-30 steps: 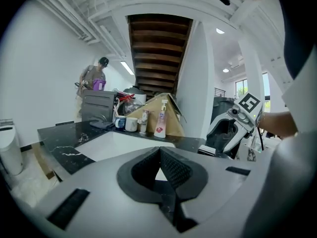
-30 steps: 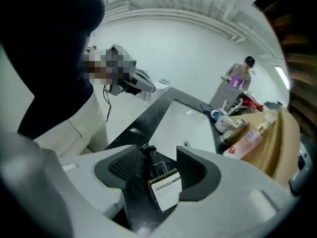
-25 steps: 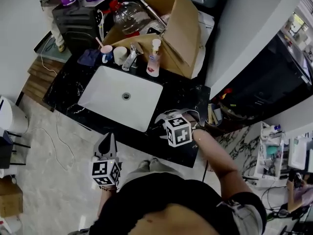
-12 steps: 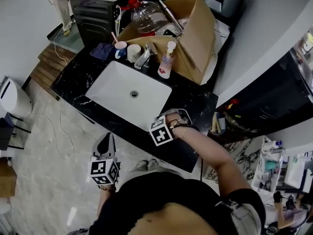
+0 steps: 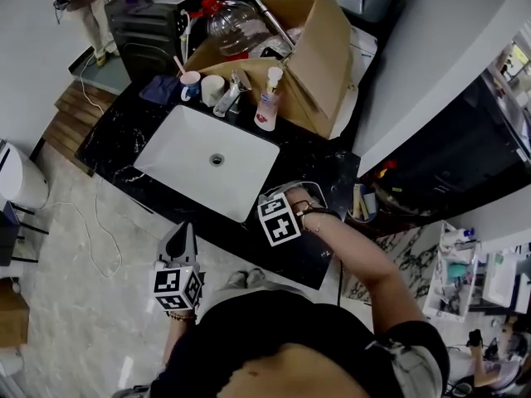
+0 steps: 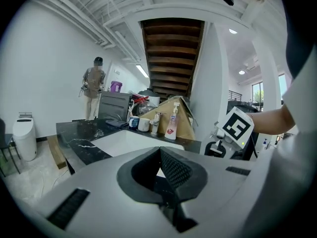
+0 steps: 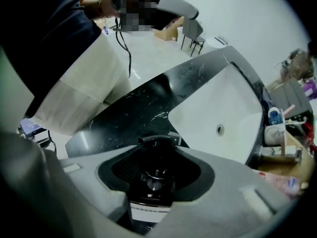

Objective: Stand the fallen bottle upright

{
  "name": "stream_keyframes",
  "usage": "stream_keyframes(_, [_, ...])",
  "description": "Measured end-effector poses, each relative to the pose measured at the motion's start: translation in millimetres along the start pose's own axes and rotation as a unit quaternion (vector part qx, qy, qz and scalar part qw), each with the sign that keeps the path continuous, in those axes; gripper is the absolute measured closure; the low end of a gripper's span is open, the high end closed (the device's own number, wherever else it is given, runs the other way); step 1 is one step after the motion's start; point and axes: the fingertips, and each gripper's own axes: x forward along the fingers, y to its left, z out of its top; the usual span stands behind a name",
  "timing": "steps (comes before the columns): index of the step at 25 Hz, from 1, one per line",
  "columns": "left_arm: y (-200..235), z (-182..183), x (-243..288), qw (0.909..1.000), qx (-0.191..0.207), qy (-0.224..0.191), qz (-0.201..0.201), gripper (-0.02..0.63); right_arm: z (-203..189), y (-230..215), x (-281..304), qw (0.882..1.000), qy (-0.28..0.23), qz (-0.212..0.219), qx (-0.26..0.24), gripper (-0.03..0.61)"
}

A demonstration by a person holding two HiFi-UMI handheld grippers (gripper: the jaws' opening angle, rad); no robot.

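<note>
1. The left gripper [image 5: 181,237] is held low at the person's left side. It points forward and slightly downward, and its jaws are together with nothing between them.
2. The right arm [image 5: 365,264] stretches forward from the shoulder. The wrist is bent so that the right gripper [image 5: 286,201] points straight down.
3. The right gripper's jaws have just been closing. They stand apart on either side of a dark pump bottle [image 7: 148,209], and the pads do not visibly press on it.
</note>
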Motion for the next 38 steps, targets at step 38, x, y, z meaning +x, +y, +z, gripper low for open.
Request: stream_keyframes(38, [-79.3, -0.4, 56.3, 0.9907, 0.057, 0.034, -0.119, 0.612, -147.6, 16.9, -90.6, 0.515, -0.397, -0.494, 0.577, 0.382])
